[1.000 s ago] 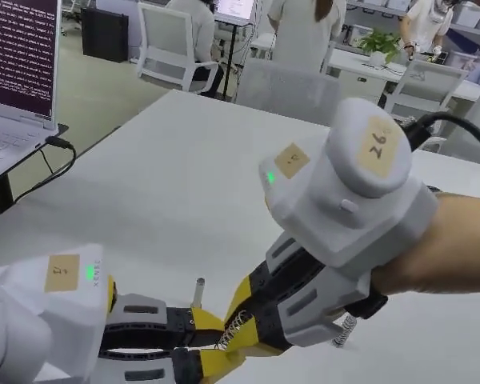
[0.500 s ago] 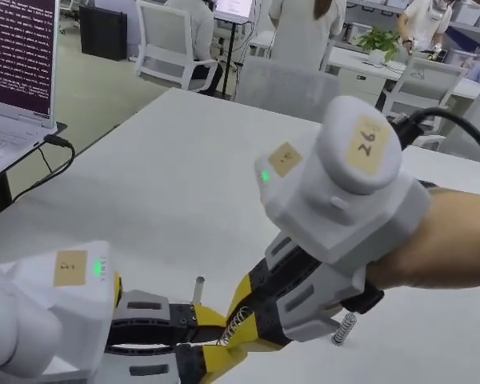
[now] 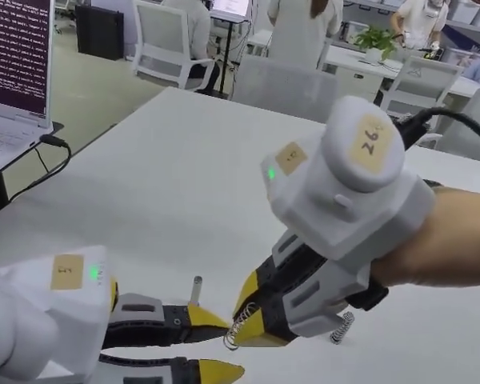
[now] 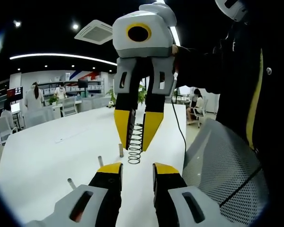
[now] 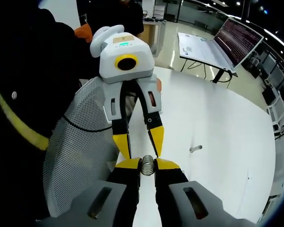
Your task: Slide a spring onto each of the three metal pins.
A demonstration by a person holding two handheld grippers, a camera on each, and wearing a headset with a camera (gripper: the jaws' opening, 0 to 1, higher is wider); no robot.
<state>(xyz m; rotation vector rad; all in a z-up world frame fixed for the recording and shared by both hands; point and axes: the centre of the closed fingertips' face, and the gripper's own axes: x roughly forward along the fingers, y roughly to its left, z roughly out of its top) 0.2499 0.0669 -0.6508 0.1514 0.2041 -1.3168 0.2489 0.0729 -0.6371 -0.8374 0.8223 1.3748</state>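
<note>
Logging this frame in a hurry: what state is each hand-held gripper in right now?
Left hand-held gripper: open, holding nothing.
Right hand-held gripper: closed on a spring.

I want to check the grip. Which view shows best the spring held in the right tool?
The left gripper view: the spring hangs at full length between the tips of the right tool. In the right gripper view it appears end-on; in the head view, a few coils show.

Coiled spring (image 4: 135, 143) pinched in right tool (image 5: 147, 163); bare pin (image 3: 197, 290) upright nearby.
</note>
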